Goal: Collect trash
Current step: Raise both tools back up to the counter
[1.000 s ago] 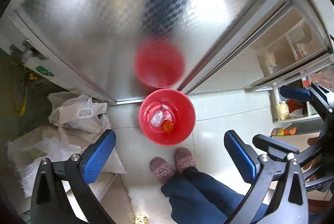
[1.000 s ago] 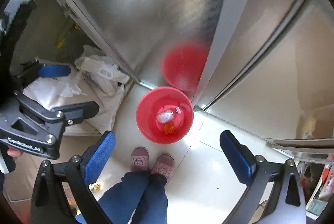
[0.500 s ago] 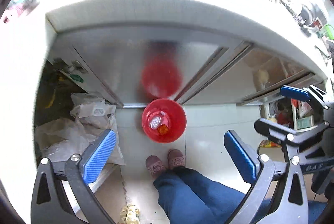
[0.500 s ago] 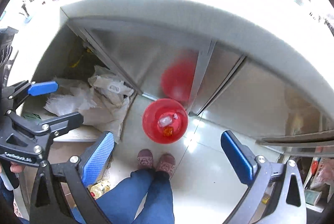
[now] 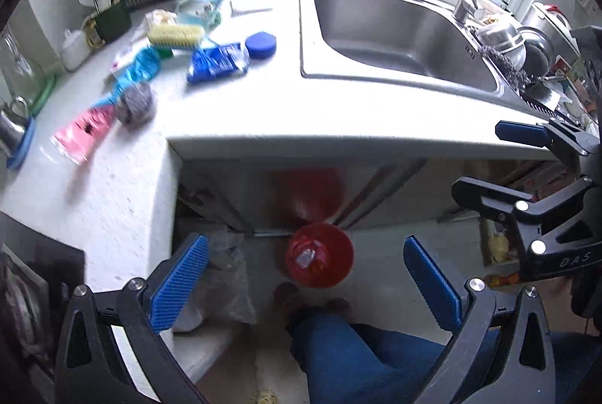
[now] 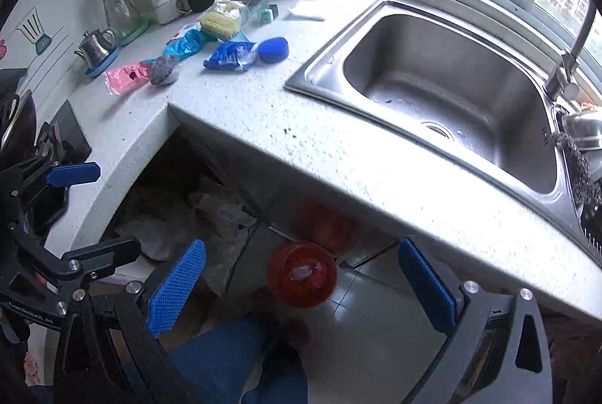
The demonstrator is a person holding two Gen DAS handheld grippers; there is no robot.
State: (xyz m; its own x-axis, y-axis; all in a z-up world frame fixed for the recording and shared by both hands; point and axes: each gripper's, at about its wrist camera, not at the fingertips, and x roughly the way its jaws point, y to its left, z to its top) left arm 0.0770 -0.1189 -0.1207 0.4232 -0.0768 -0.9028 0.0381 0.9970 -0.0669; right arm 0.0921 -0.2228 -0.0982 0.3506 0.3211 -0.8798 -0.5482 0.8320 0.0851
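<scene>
Showing: one red bin (image 5: 320, 260), one sink (image 6: 447, 80), two blue packets (image 6: 230, 55), one pink wrapper (image 6: 126, 76), two grippers.

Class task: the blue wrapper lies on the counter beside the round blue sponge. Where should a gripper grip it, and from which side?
Judging by its flat, crinkled pose, pinch the blue wrapper from above at its free near-left edge, away from the round blue sponge touching its right end. Either gripper could do it: the left gripper and right gripper hang open and empty.
</scene>
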